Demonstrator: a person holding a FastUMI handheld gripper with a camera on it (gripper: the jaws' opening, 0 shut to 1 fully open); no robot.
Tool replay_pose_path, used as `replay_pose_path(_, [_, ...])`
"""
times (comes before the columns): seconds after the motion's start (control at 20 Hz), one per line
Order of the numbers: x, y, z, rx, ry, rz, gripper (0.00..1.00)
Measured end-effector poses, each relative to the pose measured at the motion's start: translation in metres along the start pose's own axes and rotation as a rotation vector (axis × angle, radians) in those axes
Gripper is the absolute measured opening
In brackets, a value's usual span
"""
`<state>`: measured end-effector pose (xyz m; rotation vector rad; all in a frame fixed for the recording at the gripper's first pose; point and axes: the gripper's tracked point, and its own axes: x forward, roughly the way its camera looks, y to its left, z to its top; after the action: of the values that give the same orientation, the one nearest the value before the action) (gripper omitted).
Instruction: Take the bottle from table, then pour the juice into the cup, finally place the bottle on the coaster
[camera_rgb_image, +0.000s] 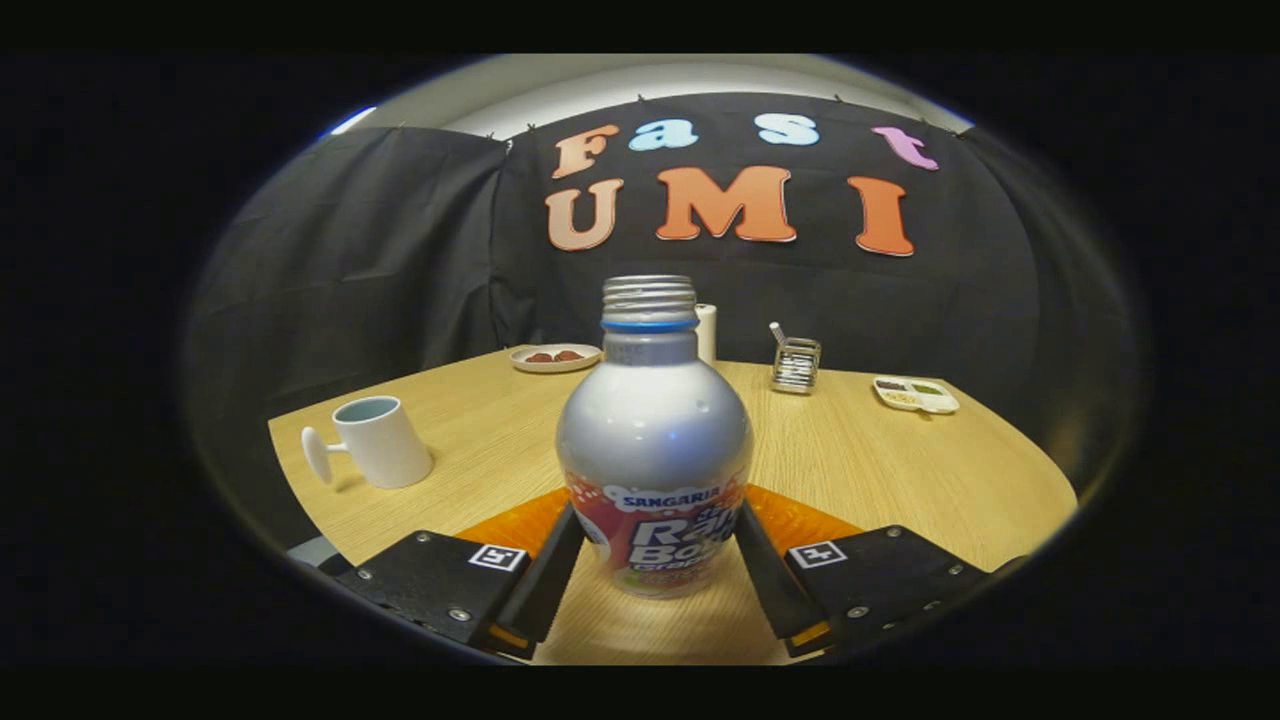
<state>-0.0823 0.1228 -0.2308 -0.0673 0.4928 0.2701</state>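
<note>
A silver bottle (652, 440) with a coloured label and an uncapped threaded neck stands upright between my fingers. My gripper (660, 520) is shut on the bottle, one finger pressing each side of the label. An orange coaster (505, 528) lies on the table just behind the bottle, showing on both sides of it. A white cup (382, 440) with its handle pointing left stands on the table, ahead and to the left of the fingers. I cannot tell whether the bottle's base rests on the wood or hangs just above it.
The wooden table (880, 470) carries a small plate of red food (555, 357) at the back, a white cylinder (706, 332) behind the bottle's neck, a wire holder (796, 364) and a divided white dish (915, 393) at the back right.
</note>
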Motion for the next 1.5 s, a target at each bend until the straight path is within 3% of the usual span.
replay_pose_path(0.4, [0.006,0.013,0.020,-0.071,-0.038,-0.029,0.79])
replay_pose_path(1.5, [0.035,0.069,0.051,-0.544,-0.133,-0.163,0.78])
